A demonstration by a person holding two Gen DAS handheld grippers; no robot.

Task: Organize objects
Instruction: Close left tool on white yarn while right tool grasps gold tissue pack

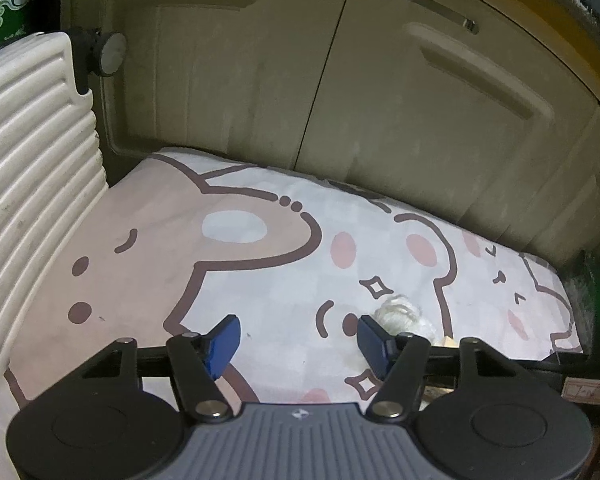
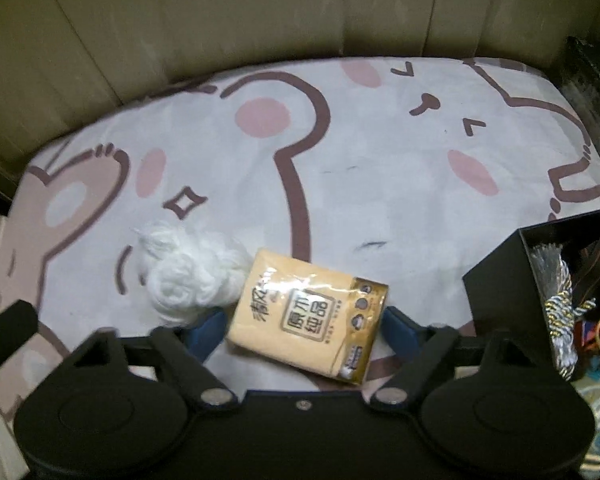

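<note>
Fingers [image 2: 400, 332] of the right gripper [image 2: 302, 334] straddle the tissue pack [image 2: 306, 320] wide apart, the left gripper [image 1: 298, 338] gapes empty, so with white yarn [image 2: 188, 276] also outside the part-filled black box [image 2: 500, 284], sorting looks barely underway.

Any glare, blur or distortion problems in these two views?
Left wrist: dim, soft focus, fisheye bends the cabinet doors, green glow at right edge. Right wrist: dark vignetted corners, glare on the tissue pack wrapper, white yarn slightly washed out.
</note>
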